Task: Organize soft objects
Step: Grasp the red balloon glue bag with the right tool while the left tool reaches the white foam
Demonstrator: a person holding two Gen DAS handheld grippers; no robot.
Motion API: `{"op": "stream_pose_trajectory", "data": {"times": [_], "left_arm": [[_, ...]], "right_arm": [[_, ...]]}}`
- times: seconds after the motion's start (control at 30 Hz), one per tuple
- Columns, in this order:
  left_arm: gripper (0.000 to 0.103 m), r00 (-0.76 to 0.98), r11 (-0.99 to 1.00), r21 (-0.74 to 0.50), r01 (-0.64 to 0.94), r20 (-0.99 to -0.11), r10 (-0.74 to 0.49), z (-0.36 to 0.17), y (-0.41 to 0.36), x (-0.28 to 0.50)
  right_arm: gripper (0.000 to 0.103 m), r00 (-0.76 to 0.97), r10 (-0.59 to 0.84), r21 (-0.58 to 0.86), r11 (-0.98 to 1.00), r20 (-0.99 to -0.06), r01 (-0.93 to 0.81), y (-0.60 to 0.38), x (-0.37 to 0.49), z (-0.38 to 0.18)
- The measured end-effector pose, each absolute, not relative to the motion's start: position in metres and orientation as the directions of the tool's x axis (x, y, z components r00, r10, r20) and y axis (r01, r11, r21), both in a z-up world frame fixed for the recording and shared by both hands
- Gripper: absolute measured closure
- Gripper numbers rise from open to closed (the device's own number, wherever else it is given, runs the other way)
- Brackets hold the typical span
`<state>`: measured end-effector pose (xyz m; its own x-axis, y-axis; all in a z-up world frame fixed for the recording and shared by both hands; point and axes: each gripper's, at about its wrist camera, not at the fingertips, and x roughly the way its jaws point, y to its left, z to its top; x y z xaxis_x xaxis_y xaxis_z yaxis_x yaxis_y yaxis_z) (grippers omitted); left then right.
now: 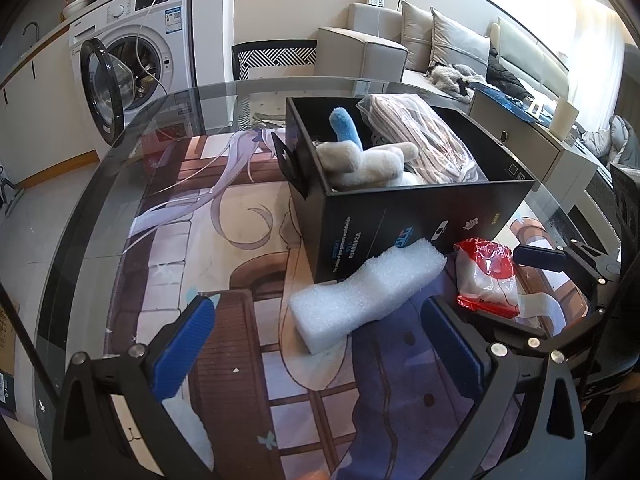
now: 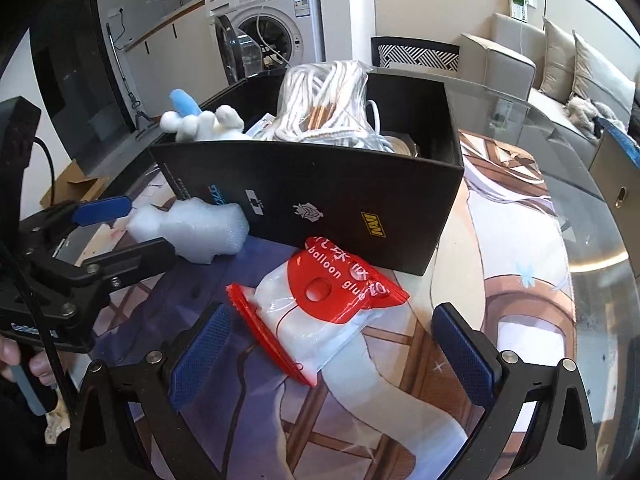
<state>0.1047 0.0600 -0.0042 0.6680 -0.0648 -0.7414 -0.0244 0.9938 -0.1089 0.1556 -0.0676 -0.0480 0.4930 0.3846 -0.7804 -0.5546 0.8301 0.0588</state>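
Glass table [image 1: 120, 168]: black box [image 1: 420, 216], foam block [image 1: 368, 292], red bag [image 2: 320, 312] beside it.
Your left gripper [image 1: 320, 344] and right gripper [image 2: 336, 360] both gape wide, holding nothing.

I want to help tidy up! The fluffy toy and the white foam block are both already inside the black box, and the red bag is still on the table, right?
Not quite. The foam block is not inside the black box; it lies on the table against the box's outer wall, as the left wrist view shows. The fluffy toy is inside, and the red bag is still on the table.
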Motion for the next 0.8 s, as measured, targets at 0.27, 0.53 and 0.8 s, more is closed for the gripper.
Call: {"op": "stream_pose_trajectory", "data": {"times": [0.27,0.53,0.8], "left_arm": [[0.000,0.669,0.994,-0.109,-0.017,-0.740,-0.069,-0.004,0.060,0.104],[0.000,0.672,0.995,-0.103,-0.011,-0.737,-0.069,-0.002,0.058,0.104],[0.000,0.674,0.992,-0.124,-0.010,-0.734,-0.085,0.001,0.058,0.102]], "right_arm": [[0.007,0.514,0.397,0.058,0.830,-0.761,-0.555,-0.067,0.157,-0.045],[0.034,0.492,0.434,0.083,0.807,-0.755,-0.585,-0.069,0.150,-0.043],[0.041,0.497,0.462,0.068,0.779,-0.735,-0.623,-0.080,0.141,-0.029]]}}
